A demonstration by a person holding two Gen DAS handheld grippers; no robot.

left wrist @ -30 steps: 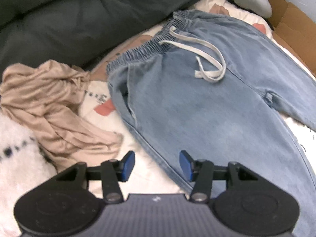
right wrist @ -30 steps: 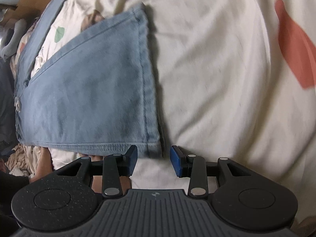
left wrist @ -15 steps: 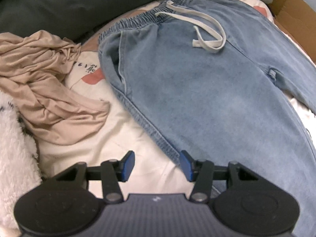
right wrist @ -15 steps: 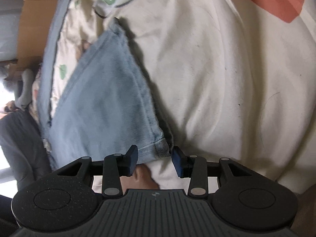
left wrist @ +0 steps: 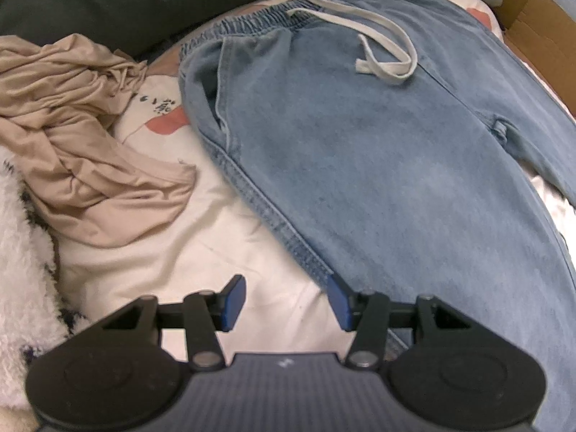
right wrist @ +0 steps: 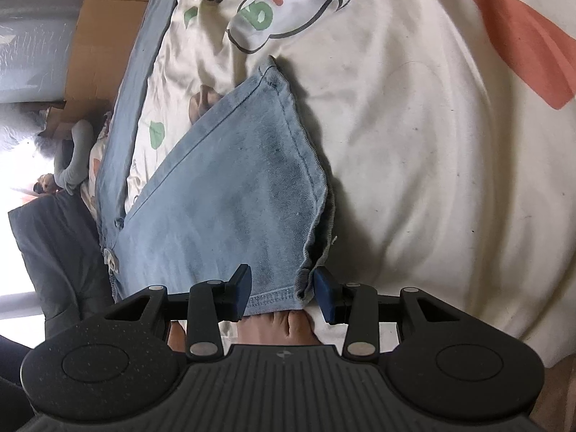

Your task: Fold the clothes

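Behind the right tool (right wrist: 282, 295), jeans (right wrist: 230, 208) hem partly hidden.

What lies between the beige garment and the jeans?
In the left wrist view, only bare cream printed bedsheet separates the beige garment from the jeans.

We count one pair of jeans (left wrist: 378, 165), one beige garment (left wrist: 82, 151), one drawstring (left wrist: 381, 39), and one cardboard box (left wrist: 540, 32).
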